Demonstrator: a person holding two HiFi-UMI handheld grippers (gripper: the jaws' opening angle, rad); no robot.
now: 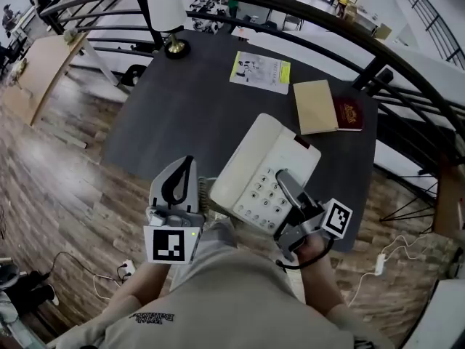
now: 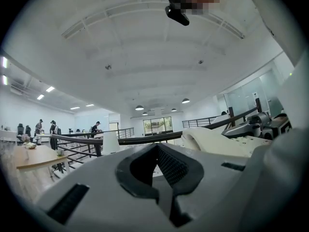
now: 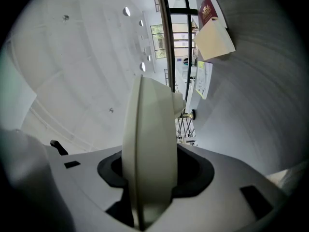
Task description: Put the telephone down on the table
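Right gripper [image 1: 285, 184]: you are clamping its jaws on the near edge of the cream plastic push-button telephone [image 1: 263, 171]. In the right gripper view the two pads are pressing on either face of that thin cream rim [image 3: 147, 144].

Telephone position: it is hanging over the near edge of the dark grey table [image 1: 189, 115], keypad end toward you and far end tilting out over the tabletop. I cannot tell whether it is touching the surface.

Left gripper [image 1: 182, 173]: you are carrying it just beside the telephone's left side, jaws together with nothing between them.

Further back on the table, well apart from the telephone, a white-shaded lamp on a brass base [image 1: 168, 13], a white-and-yellow printed leaflet [image 1: 260, 71], a tan paper envelope [image 1: 314, 106] and a maroon booklet [image 1: 349, 113] are lying.
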